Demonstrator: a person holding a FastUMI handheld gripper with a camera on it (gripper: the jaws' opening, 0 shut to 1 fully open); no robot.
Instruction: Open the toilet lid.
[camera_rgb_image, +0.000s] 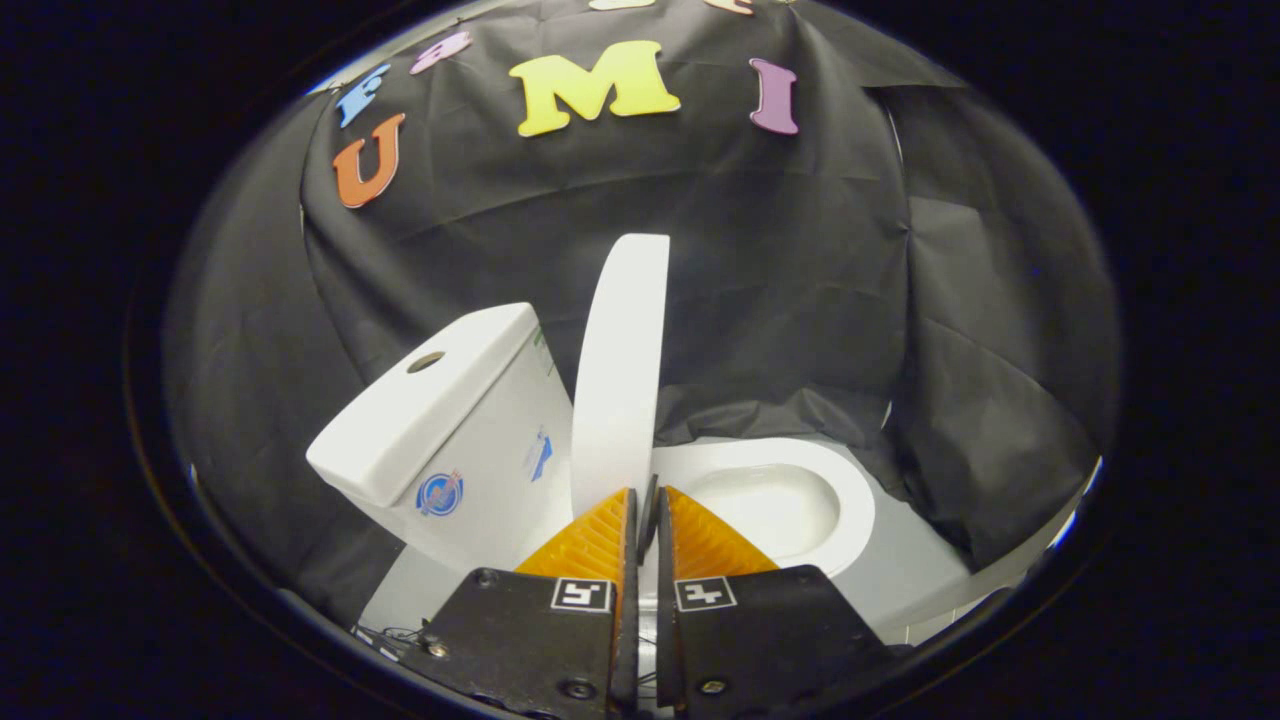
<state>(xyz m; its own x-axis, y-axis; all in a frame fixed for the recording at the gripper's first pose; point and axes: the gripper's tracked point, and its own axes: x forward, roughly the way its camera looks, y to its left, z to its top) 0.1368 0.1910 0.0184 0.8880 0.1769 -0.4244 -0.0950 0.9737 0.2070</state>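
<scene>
Lid (620, 370) upright just ahead of claw (648, 515), long axis vertical, tank (440, 420) left. Claw nearly closed, possibly pinching lid's lower edge; grip uncertain.

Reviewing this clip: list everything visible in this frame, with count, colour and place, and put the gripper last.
toilet lid: 1, white, raised upright, edge-on just ahead of the fingertips, between tank and bowl.
toilet tank: 1, white, beside the lid on the far side from the bowl, with a round button hole on top and blue stickers on its side.
toilet bowl: 1, white, uncovered, beside the lid and beyond the fingers.
floor: 1, pale grey, under and around the toilet.
black cloth wall: 1, black, behind and around the toilet.
gripper: 1, black body with orange fingers, fingers nearly together at the lid's lower edge; whether they pinch it cannot be told.
</scene>
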